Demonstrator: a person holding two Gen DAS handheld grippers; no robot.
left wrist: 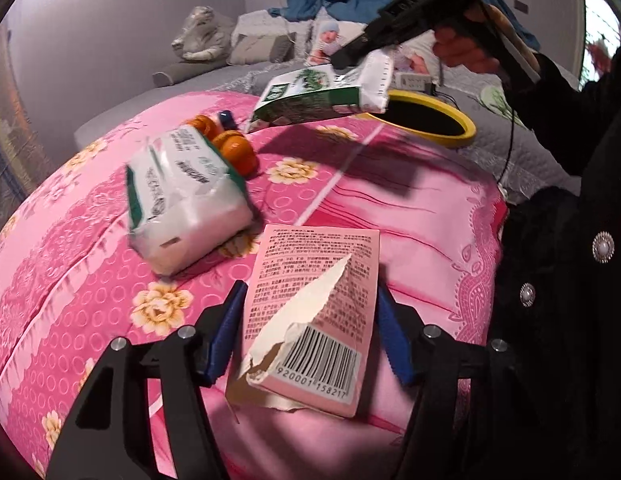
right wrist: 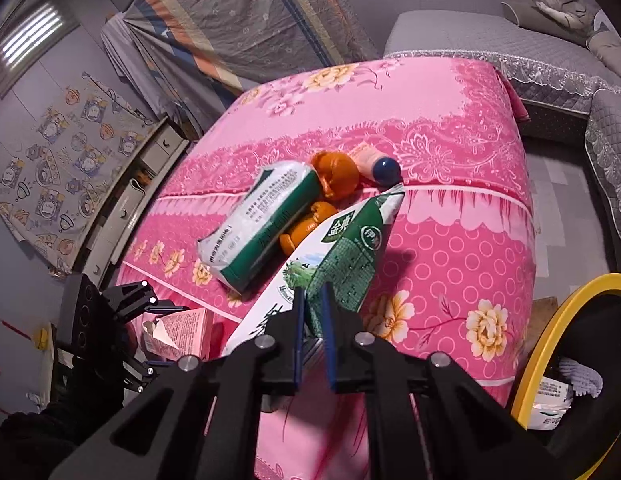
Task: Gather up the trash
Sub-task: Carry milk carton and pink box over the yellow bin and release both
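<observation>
Two grippers work over the pink floral quilt [left wrist: 90, 264]. Our right gripper [right wrist: 312, 312] is clenched on a green-and-white milk carton [right wrist: 346, 248], held off the quilt just beside the yellow-rimmed bin [left wrist: 466, 124]. Our left gripper [left wrist: 310, 320] straddles a torn pink box [left wrist: 330, 280] lying on the quilt; its blue fingers [left wrist: 392, 340] flank the box, and we cannot tell whether they touch it. A white-and-green tissue pack [left wrist: 186, 196] rests against orange peels [left wrist: 234, 148].

tissue pack [left wrist: 186, 196] left of left tongs [left wrist: 310, 320] kinda motion-blurred, print unreadable. yellow bin [right wrist: 550, 340] right of right tongs [right wrist: 312, 320] cut off by edge, contents mostly hidden.
</observation>
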